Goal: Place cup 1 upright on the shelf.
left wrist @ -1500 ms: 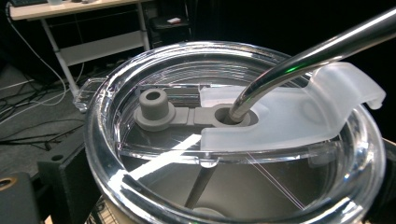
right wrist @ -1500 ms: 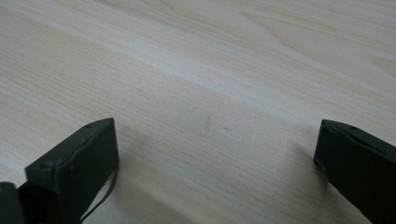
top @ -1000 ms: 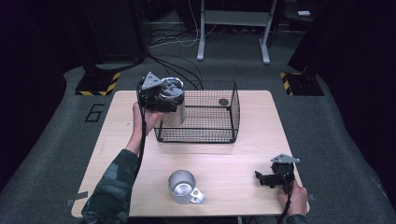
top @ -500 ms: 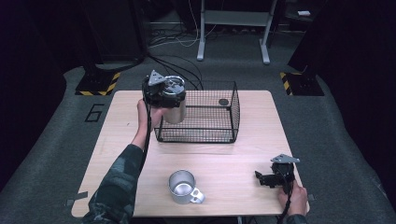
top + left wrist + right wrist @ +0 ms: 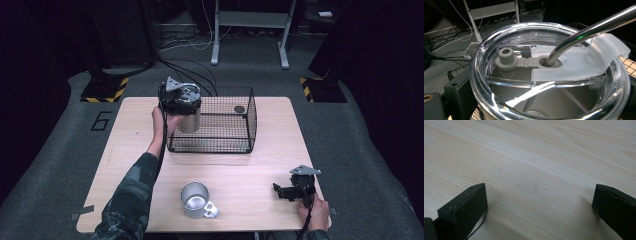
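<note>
This looks like a lab or test room: a single wooden table (image 5: 150, 150) stands on grey carpet (image 5: 350, 150), with hazard-striped stand bases (image 5: 105, 90), loose cables (image 5: 185, 45) and dark curtains around.

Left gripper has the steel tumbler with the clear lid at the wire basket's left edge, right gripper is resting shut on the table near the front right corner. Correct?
Not quite: the right gripper is open. The right gripper view shows its black fingers wide apart with bare light wooden table between them. The rest holds: the left gripper holds the steel tumbler with the clear lid at the left edge of the black wire basket.
</note>
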`<state>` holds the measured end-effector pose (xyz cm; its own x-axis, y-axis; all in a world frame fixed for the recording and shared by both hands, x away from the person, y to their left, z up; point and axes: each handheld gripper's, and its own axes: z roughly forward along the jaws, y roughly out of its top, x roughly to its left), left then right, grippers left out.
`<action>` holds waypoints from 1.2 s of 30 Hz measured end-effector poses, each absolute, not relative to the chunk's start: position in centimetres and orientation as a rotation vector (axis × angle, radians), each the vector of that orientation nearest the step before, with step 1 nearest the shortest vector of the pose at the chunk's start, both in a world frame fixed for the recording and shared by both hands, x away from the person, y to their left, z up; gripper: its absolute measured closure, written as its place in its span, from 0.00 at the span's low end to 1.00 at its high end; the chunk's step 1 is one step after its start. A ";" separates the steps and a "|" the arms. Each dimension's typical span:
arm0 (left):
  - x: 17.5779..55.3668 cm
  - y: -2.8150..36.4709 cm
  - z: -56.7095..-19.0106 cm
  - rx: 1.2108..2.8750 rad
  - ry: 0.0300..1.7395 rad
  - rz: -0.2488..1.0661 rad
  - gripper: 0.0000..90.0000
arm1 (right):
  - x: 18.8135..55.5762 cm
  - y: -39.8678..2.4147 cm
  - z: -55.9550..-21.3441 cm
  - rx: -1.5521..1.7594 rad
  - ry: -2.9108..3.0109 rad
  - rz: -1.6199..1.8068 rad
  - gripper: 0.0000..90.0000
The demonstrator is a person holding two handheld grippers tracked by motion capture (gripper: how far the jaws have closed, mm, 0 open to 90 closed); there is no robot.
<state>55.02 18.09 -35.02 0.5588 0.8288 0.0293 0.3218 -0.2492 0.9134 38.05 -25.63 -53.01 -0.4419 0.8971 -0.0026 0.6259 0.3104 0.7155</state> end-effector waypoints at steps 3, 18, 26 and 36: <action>55.3 17.8 -35.4 1.831 0.951 0.651 0.04 | 38.1 -25.6 -53.0 1.356 2.181 0.916 0.00; 56.3 16.4 -36.8 1.857 0.977 0.641 0.04 | 38.0 -25.6 -53.0 1.370 2.174 0.929 0.00; 56.7 15.8 -37.5 1.878 0.990 0.638 0.04 | 38.0 -25.6 -53.0 1.369 2.174 0.929 0.00; 57.1 15.5 -38.4 1.887 1.019 0.638 0.04 | 38.1 -25.6 -53.0 1.355 2.181 0.916 0.00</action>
